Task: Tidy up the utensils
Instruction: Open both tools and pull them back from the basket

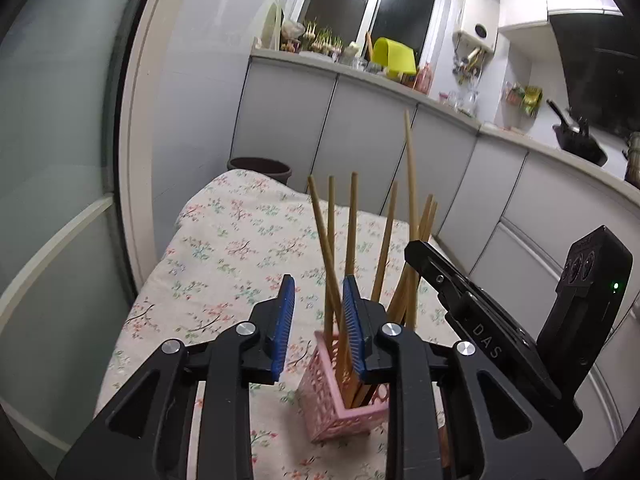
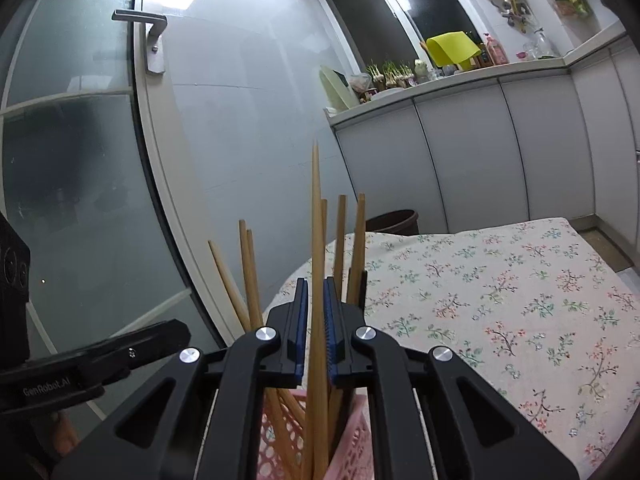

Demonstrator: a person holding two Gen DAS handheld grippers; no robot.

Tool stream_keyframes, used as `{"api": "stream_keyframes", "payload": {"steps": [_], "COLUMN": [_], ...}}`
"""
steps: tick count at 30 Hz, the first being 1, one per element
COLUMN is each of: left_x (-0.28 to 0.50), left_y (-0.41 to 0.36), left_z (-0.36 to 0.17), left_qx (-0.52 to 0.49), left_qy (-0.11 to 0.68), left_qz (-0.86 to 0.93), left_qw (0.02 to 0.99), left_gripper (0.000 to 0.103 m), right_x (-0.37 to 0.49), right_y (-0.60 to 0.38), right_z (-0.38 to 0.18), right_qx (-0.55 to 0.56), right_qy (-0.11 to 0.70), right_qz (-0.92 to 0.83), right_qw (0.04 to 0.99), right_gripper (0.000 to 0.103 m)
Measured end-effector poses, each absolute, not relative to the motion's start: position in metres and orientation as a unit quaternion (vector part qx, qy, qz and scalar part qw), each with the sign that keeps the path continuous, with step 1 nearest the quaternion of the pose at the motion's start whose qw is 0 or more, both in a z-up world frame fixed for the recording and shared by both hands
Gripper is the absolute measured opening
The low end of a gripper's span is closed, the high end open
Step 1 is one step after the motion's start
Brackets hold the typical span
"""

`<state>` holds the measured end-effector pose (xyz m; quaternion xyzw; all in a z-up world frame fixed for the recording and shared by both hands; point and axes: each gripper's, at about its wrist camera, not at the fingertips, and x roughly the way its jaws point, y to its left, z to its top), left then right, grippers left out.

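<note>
A pink lattice holder (image 1: 328, 400) stands on the floral tablecloth (image 1: 224, 248) with several wooden chopsticks (image 1: 352, 224) upright in it. My left gripper (image 1: 319, 322) is open just in front of the holder, with chopsticks showing between its blue pads. My right gripper (image 2: 315, 322) sits over the holder (image 2: 280, 432). Its blue pads are close on either side of one tall chopstick (image 2: 317, 264) whose lower end reaches down into the holder. This chopstick rises higher than the others (image 1: 410, 168). The right gripper's body shows in the left wrist view (image 1: 472, 320).
The table's far edge meets a brown bin (image 1: 262, 168). Grey cabinets (image 1: 360, 132) with a cluttered counter run along the right. A glass door (image 2: 80, 160) stands at the left. The left gripper's body shows at the left of the right wrist view (image 2: 92, 356).
</note>
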<state>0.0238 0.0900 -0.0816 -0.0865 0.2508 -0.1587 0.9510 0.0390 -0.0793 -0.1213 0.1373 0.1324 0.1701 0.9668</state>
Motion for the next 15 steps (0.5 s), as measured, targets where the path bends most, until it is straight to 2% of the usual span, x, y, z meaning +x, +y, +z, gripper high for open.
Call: {"api": "stream_keyframes", "payload": {"steps": [2, 7, 12, 15], "left_x": [0.024, 0.021, 0.013, 0.007], "left_y": [0.089, 0.089, 0.089, 0.092], "left_z": [-0.082, -0.081, -0.069, -0.053], "left_qx": [-0.074, -0.069, -0.063, -0.068], "left_qy": [0.267, 0.293, 0.320, 0.328], "left_qz": [-0.143, -0.135, -0.132, -0.129], "left_qw": [0.950, 0.944, 0.936, 0.933], "left_gripper": [0.031, 0.032, 0.033, 0.033], "right_x": [0.034, 0.027, 0.027, 0.023], "right_y": [-0.083, -0.092, -0.100, -0.103], "right_z": [-0.118, -0.103, -0.079, -0.053], "right_qx": [0.140, 0.142, 0.130, 0.121], "right_qy": [0.130, 0.133, 0.173, 0.193], "right_qz": [0.167, 0.150, 0.143, 0.146], "right_qw": [0.967, 0.969, 0.966, 0.963], "right_gripper": [0.008, 0.008, 0.009, 0.019]}}
